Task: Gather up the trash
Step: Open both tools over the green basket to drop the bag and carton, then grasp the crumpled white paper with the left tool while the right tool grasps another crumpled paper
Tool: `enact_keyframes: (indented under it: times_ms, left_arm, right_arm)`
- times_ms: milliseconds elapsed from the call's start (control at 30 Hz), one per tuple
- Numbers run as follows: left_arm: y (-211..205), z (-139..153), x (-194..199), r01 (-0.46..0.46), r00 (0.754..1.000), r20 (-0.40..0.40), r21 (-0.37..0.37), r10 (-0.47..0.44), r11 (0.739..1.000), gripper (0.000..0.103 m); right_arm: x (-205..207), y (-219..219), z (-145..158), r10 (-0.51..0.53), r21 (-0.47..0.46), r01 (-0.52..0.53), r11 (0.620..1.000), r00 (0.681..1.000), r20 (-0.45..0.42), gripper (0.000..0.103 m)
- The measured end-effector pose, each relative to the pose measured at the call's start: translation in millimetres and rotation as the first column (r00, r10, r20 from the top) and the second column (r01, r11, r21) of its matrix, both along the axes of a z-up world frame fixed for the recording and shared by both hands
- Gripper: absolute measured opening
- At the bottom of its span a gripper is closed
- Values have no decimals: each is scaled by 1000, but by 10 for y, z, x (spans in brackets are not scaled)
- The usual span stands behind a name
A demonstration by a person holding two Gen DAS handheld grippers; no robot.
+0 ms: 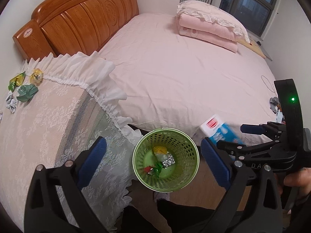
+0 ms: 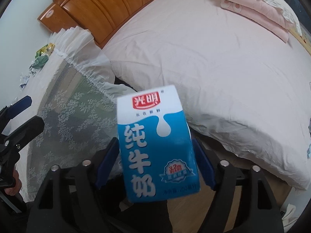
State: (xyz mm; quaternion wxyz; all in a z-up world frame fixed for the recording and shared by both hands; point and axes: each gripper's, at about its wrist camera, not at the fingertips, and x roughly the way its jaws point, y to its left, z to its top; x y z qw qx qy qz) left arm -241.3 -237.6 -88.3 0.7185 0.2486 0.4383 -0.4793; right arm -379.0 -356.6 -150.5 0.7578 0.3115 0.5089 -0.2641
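A green mesh waste basket point(image 1: 194, 151) stands on the floor between the bedside table and the bed, holding a foil blister pack point(image 1: 169, 162) and candy wrappers point(image 1: 154, 169). My left gripper point(image 1: 153, 143) hangs straight above it, open and with nothing between its jaws. A blue-and-white milk carton point(image 2: 155, 145), slightly blurred and tilted, sits between the spread blue pads point(image 2: 107, 163) of my right gripper point(image 2: 155, 143), which do not press on it. In the left wrist view the right gripper point(image 1: 233, 136) is right of the basket with the carton point(image 1: 217, 131) at its tips. More wrappers point(image 1: 26, 92) lie on the bedside table.
A lace-covered bedside table point(image 1: 48, 126) stands left of the basket. A bed with a pink sheet point(image 1: 184, 77), a wooden headboard point(image 1: 81, 23) and a folded pink quilt point(image 1: 210, 29) fills the back. A person's hand point(image 1: 295, 178) grips the right tool. Dark trouser legs point(image 1: 175, 213) are below.
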Motion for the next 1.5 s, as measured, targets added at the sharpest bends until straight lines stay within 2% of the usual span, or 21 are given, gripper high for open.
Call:
enact_keyframes:
  times_ms: [67, 400, 600, 867, 967, 1100, 1267, 1500]
  left_arm:
    - [27, 9, 30, -14, 1000, 0, -2, 14, 1000, 93]
    - [104, 9, 92, -46, 999, -3, -3, 46, 999, 93]
    - [158, 24, 196, -87, 996, 4, -1, 87, 996, 93]
    - [399, 124, 497, -225, 974, 29, -13, 225, 974, 93]
    - [553, 177, 661, -295, 954, 49, -16, 295, 955, 93]
    - [833, 253, 935, -403, 912, 66, -24, 404, 915, 93]
    - [1259, 306, 1352, -524, 848, 74, -32, 525, 851, 93]
    - [1868, 324, 2082, -638, 763, 91, -49, 640, 768, 93]
  right_arm:
    - [19, 18, -2, -10, -7, 10, 1000, 1000, -3, 98]
    - [28, -103, 8, -73, 8, 74, 997, 997, -5, 100]
    - [82, -119, -8, -56, 15, 56, 998, 998, -7, 100]
    - [331, -39, 92, 29, -14, -29, 999, 999, 15, 100]
    - [497, 17, 165, 85, -33, -84, 996, 996, 30, 100]
    - [824, 141, 278, 178, -47, -175, 983, 982, 58, 100]
    - [1266, 364, 402, 271, -68, -266, 961, 960, 73, 100]
    - [1996, 791, 583, 354, -83, -346, 935, 928, 117, 100]
